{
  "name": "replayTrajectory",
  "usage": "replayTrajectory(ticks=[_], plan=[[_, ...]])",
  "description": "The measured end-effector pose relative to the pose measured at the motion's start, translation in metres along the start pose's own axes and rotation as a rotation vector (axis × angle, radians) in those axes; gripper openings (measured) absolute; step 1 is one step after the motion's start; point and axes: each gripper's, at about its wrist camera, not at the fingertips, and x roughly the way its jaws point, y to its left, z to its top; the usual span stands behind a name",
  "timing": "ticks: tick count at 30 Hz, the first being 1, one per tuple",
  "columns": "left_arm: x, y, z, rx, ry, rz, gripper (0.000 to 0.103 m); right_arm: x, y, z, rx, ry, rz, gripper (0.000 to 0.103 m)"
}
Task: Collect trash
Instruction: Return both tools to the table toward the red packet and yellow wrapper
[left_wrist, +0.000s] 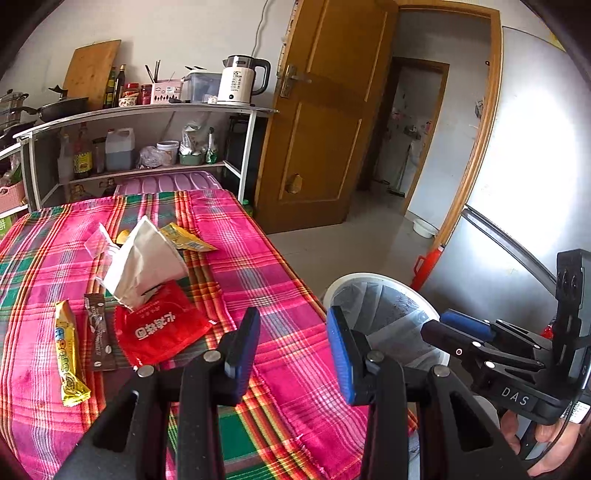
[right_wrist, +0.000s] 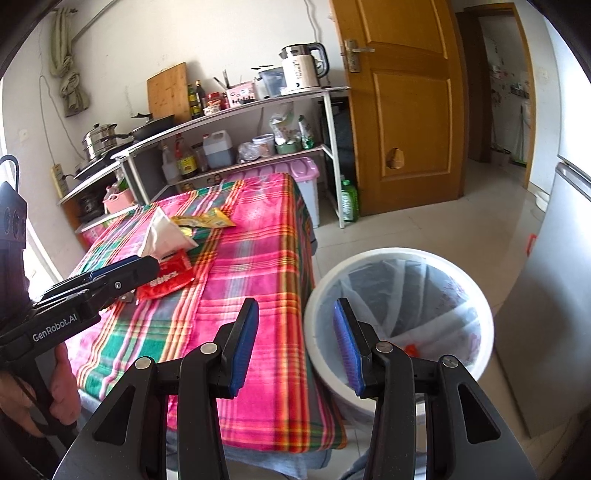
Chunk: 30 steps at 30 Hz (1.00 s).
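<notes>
I hold both grippers, left (left_wrist: 291, 347) and right (right_wrist: 297, 341), with jaws apart and empty above the plaid table (left_wrist: 258, 266). Wrappers (left_wrist: 159, 328) lie on the cloth; the lined bin (right_wrist: 399, 258) stands just beside it.

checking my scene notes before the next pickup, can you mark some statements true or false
1. Both grippers are empty. True: left gripper and right gripper hold nothing.
2. The red packet is in the bin. False: it lies on the plaid cloth.
3. The bin stands on the floor beside the table. True.
4. The kettle sits on the plaid cloth. False: it stands on the shelf.
</notes>
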Motion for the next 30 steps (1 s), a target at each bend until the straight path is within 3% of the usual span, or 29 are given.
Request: replayTrajectory(ticks=[23,30], plan=[[-0.033,0.091,-0.023,-0.119,-0.026,0.204,0.039,0.036,0.066,0.012,-0.112,0.038,0.125,0.043],[-0.035,0.116,-0.026,-0.16,-0.022,0.272,0.046,0.051,0.079,0.015,-0.137,0.055,0.15,0.043]])
